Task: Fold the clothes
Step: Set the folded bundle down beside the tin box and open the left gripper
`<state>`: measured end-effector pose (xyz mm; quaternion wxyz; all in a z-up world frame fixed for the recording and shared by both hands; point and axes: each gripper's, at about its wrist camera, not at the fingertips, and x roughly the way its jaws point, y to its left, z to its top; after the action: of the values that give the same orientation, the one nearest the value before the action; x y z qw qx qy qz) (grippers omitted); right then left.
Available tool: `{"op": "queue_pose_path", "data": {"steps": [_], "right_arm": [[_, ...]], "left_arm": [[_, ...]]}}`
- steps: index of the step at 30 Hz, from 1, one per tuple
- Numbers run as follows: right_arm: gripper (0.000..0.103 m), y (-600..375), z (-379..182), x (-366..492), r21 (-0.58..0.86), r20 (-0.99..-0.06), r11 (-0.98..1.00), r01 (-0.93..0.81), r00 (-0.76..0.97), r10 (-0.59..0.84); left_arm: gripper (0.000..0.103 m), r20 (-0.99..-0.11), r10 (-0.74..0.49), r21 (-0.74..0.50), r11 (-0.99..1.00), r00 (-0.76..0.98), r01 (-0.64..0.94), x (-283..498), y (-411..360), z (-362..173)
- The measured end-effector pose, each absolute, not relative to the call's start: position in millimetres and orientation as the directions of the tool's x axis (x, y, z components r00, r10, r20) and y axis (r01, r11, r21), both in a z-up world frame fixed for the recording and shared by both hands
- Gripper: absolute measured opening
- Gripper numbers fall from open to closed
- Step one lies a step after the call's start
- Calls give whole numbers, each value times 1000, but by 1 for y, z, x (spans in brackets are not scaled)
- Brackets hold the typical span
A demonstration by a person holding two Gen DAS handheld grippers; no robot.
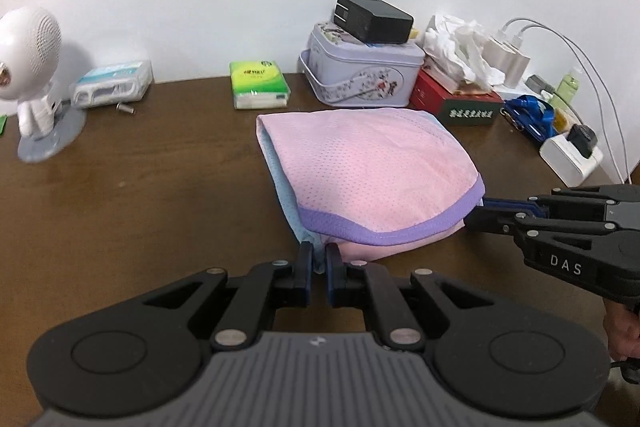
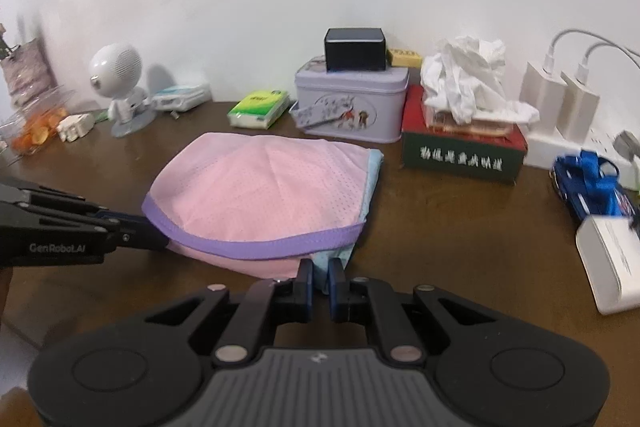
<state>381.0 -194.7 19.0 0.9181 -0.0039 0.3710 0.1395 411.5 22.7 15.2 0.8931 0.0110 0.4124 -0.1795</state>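
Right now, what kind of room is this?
Probably a home desk against a wall: a brown wooden table with a tissue pack, a decorated tin, plugged-in chargers, and a pink garment being folded.

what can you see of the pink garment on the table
The pink garment looks like thin mesh fabric dotted with tiny holes, with a purple band along its curved hem and a light blue layer showing at one side. It lies folded over on the brown table, slightly puffed. The left gripper is closed on its blue near corner, and the right gripper pinches another near corner. It sits in front of a lilac tin, not touching it.
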Motion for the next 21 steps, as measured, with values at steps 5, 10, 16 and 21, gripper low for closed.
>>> {"op": "queue_pose_path", "data": {"steps": [5, 10, 16, 21], "right_arm": [[7, -194, 17, 391, 107, -668, 961, -255, 697, 259], [13, -203, 22, 382, 109, -646, 963, -246, 719, 257], [30, -221, 49, 306, 94, -590, 967, -238, 769, 247], [39, -232, 64, 197, 124, -556, 964, -235, 788, 264]], "left_arm": [[7, -733, -313, -132, 937, 604, 325, 421, 24, 14], [13, -719, -283, -110, 948, 635, 298, 404, 26, 20], [36, -703, -241, -85, 962, 669, 258, 296, 27, 29], [68, -690, -208, -69, 972, 693, 223, 194, 27, 35]]}}
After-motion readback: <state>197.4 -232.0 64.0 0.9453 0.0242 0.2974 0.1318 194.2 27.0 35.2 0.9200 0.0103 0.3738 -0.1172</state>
